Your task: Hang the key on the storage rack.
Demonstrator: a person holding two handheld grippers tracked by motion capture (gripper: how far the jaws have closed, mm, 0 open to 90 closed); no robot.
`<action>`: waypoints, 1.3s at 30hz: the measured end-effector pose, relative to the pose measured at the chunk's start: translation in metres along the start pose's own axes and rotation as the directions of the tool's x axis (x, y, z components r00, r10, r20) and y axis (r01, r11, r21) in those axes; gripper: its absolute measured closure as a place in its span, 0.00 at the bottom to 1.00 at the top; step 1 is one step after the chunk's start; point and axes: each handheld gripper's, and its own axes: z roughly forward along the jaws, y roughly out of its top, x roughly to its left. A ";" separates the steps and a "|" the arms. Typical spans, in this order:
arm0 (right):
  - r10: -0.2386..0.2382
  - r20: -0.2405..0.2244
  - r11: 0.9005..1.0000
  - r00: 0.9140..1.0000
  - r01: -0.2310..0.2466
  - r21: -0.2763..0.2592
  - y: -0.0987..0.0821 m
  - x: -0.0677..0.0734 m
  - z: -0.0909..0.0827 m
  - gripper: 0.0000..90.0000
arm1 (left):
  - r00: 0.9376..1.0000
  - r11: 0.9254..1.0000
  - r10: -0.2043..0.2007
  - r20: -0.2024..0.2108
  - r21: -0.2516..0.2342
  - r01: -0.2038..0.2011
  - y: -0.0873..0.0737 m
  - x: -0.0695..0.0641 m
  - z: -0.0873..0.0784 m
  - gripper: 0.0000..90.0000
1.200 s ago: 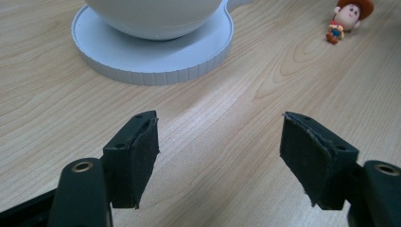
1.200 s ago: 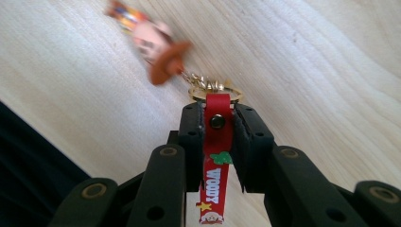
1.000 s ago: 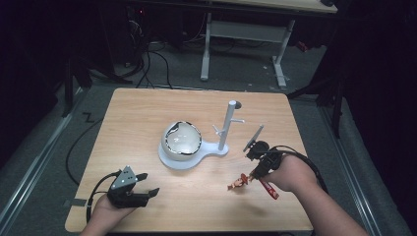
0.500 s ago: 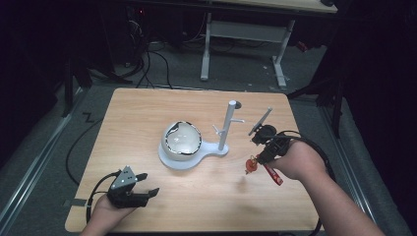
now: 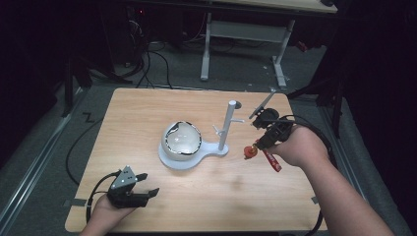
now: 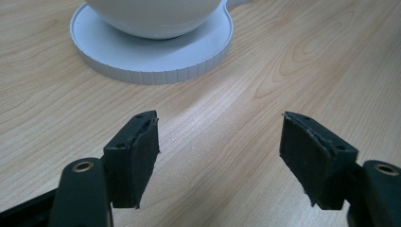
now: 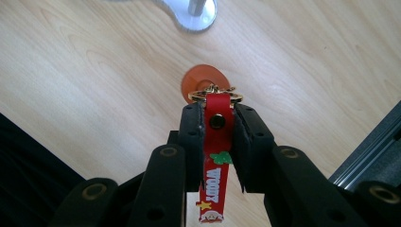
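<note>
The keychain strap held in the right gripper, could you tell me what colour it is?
Red, with white lettering and a green clover; the strap shows best in the right gripper view.

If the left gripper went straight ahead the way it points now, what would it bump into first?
Probably the ribbed rim of the round white stand base under the white bowl; bare wooden table lies before it.

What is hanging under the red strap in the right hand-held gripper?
A gold ring and an orange disc hang from the red strap, above the table. The disc's lower part is covered.
</note>
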 end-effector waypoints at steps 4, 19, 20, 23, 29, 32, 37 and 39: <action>0.017 -0.007 1.000 1.000 -0.017 -0.017 0.009 -0.001 -0.008 0.83 | 1.000 1.000 -0.002 -0.001 0.003 0.002 -0.001 0.000 0.000 0.33; 0.016 -0.009 0.998 1.000 -0.016 -0.052 0.036 -0.010 -0.017 0.83 | 1.000 1.000 -0.001 0.002 0.009 0.000 -0.001 -0.001 0.000 0.33; 0.015 -0.006 0.999 1.000 -0.015 -0.049 0.038 -0.010 -0.018 0.83 | 1.000 1.000 0.001 0.003 0.010 -0.001 -0.002 -0.002 0.001 0.33; 0.024 -0.005 0.998 1.000 -0.024 -0.056 0.042 -0.012 -0.019 0.83 | 1.000 1.000 0.005 0.003 0.012 -0.005 -0.002 -0.002 0.001 0.33; 0.029 0.000 0.998 1.000 -0.029 -0.053 0.049 -0.015 -0.017 0.83 | 1.000 1.000 -0.003 -0.001 0.004 0.003 -0.002 -0.001 -0.001 0.33; 0.028 -0.007 0.998 1.000 -0.029 -0.055 0.051 -0.017 -0.016 0.83 | 1.000 1.000 0.000 -0.003 0.010 0.000 -0.003 -0.001 -0.002 0.33; 0.030 -0.014 0.998 0.999 -0.031 -0.047 0.057 -0.019 -0.010 0.83 | 1.000 1.000 -0.005 -0.005 0.005 0.005 -0.003 0.000 -0.002 0.33; 0.028 -0.014 0.999 1.000 -0.028 -0.041 0.060 -0.018 -0.007 0.83 | 1.000 1.000 -0.008 -0.004 0.008 0.008 -0.004 0.001 -0.002 0.33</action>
